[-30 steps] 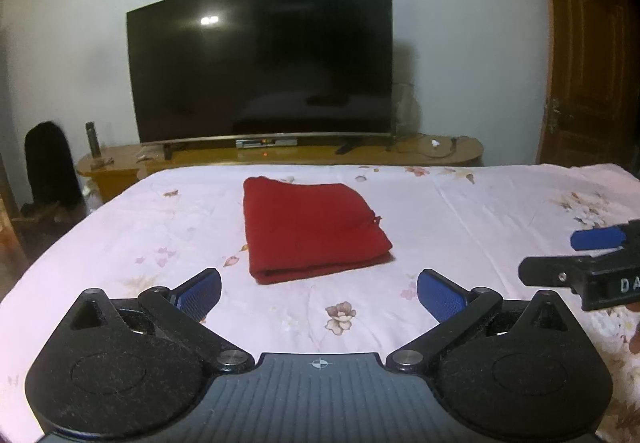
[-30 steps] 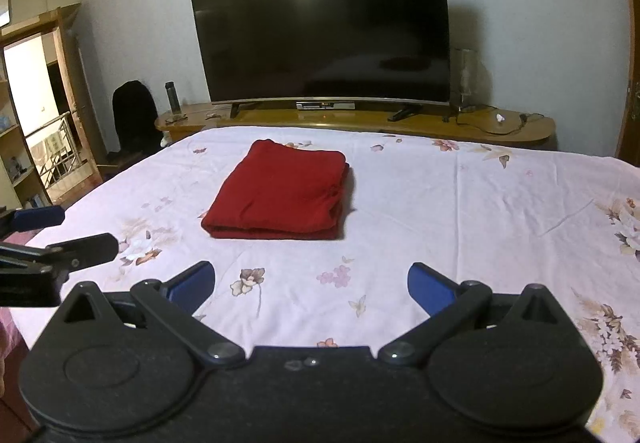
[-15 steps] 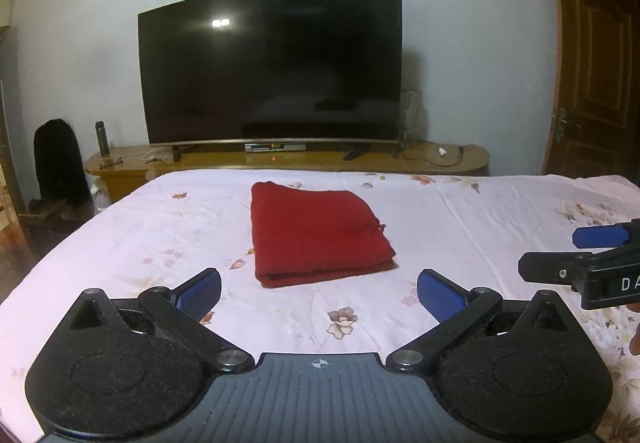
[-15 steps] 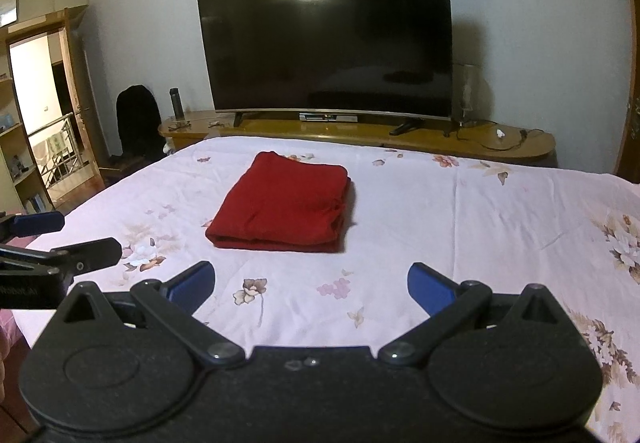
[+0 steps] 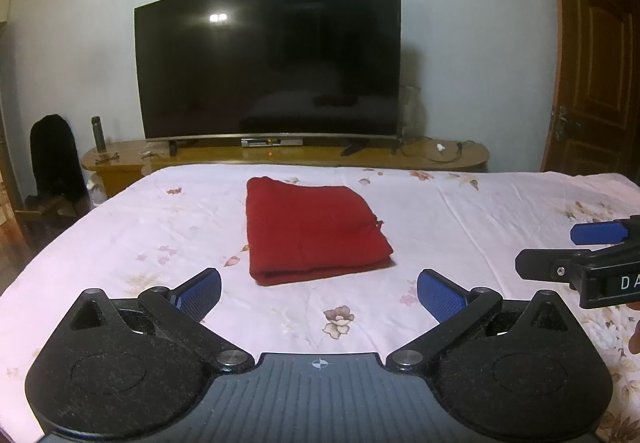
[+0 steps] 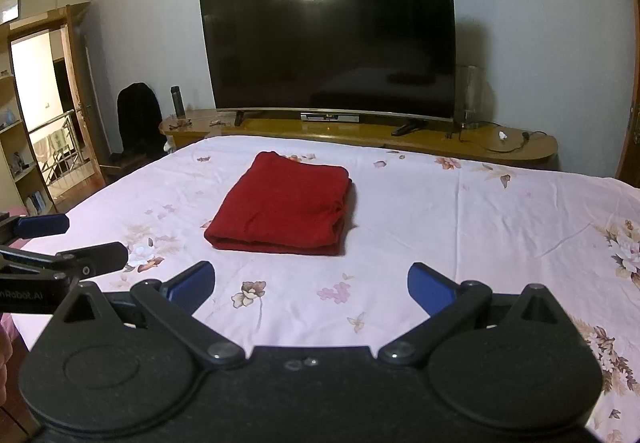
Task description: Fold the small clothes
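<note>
A red garment (image 5: 310, 229) lies folded into a neat rectangle on the pink floral bed sheet (image 5: 460, 211); it also shows in the right wrist view (image 6: 280, 209). My left gripper (image 5: 319, 293) is open and empty, held above the sheet short of the garment's near edge. My right gripper (image 6: 311, 287) is open and empty, also back from the garment. The right gripper shows at the right edge of the left wrist view (image 5: 576, 255), and the left gripper shows at the left edge of the right wrist view (image 6: 60, 243).
A large dark TV (image 5: 268, 63) stands on a low wooden cabinet (image 5: 440, 155) past the bed's far edge. A brown door (image 5: 592, 71) is at the right. A dark chair (image 6: 138, 119) and an open doorway (image 6: 40, 115) are at the left.
Both grippers have drawn back and risen a little, so the garment sits slightly farther and lower in view. The garment has not moved. Both grippers stay open.
</note>
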Tool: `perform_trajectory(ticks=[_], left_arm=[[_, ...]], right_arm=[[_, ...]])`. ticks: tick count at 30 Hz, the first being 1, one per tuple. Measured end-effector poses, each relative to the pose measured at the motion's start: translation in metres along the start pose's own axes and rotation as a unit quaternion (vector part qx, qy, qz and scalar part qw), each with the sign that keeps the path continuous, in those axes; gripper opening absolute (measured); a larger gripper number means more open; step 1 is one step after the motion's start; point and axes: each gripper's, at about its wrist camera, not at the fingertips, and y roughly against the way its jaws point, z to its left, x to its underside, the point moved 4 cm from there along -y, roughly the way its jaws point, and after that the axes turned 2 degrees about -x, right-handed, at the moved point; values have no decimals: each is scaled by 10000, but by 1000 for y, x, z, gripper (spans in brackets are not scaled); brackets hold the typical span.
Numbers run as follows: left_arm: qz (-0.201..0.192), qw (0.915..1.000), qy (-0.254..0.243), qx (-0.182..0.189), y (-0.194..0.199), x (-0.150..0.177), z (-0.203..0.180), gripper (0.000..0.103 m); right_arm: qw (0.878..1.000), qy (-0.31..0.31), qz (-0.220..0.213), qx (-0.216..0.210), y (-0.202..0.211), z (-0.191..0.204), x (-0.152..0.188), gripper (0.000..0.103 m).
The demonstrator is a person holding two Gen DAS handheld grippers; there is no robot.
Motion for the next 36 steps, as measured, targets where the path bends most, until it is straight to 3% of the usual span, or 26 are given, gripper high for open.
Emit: perform_trajectory(ticks=[36], left_arm=[[52,10000,-32,55,-8,0,-1,103]], right_arm=[[10000,11,17,-19,-4,-10,0,102]])
